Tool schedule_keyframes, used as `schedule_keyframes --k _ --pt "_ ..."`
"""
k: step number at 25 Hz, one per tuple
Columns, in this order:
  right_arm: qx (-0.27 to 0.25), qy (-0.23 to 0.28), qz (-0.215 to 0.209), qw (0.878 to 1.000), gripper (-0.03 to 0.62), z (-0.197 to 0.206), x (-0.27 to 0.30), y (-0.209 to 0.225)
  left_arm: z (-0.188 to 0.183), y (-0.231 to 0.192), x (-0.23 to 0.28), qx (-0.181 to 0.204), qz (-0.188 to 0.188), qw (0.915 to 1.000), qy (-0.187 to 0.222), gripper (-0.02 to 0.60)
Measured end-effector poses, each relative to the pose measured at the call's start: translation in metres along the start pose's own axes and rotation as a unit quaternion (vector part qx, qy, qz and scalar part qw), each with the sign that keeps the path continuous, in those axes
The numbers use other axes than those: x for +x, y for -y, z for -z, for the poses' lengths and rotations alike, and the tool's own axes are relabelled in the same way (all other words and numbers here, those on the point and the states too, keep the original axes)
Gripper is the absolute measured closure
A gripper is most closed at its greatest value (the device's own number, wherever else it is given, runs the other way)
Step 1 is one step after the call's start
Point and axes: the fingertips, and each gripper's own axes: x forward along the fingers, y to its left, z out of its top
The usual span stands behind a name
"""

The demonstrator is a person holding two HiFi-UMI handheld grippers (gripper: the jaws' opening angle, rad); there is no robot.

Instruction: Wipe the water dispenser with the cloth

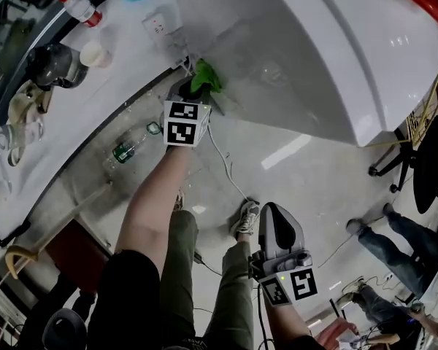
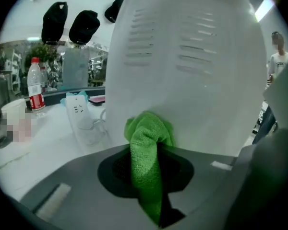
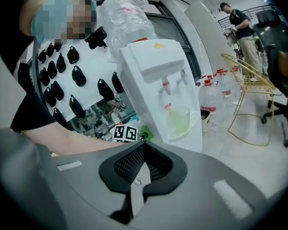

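Cloth [image 2: 146,162] is the thing to judge here: green, soft and light, a limp wad that I expect to fold and drag rather than slide. It wants a pinch on its bunched middle, with a tuft left proud to do the rubbing. My left gripper [image 2: 149,176] has it just so. The fingers [image 2: 116,169] pinch the cloth in their gap, and the tuft pokes out at twelve o'clock, low against the slotted white wall of the dispenser [image 2: 192,71]; it seems to touch, though I cannot be sure. That shell looks stiff, smooth and slick, so moderate pressure should do, and I would not lean hard on so tall a thing. A power strip [image 2: 77,110] stands on the table [image 2: 38,138] at ten o'clock from the cloth, near the wall; I would keep the cloth off it. My right gripper [image 3: 137,176] has its fingers pressed together on nothing, and in the head view it hangs at five o'clock, well apart from the dispenser.
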Motion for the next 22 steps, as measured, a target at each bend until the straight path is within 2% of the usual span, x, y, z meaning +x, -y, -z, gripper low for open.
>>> schedule_keyframes --k 5,13,22 --pt "0.028 0.029 0.006 0.999 0.589 -0.010 0.008 -0.009 -0.021 -0.041 0.014 -0.008 -0.022 0.9997 -0.011 0.526" --pt "0.012 0.022 0.043 0.999 0.589 0.002 0.008 -0.004 -0.031 -0.078 0.027 0.001 -0.033 0.9994 -0.011 0.526" --pt "0.022 0.032 0.040 0.998 0.589 -0.003 -0.007 -0.012 -0.038 -0.068 -0.006 0.035 -0.033 0.9988 -0.004 0.526"
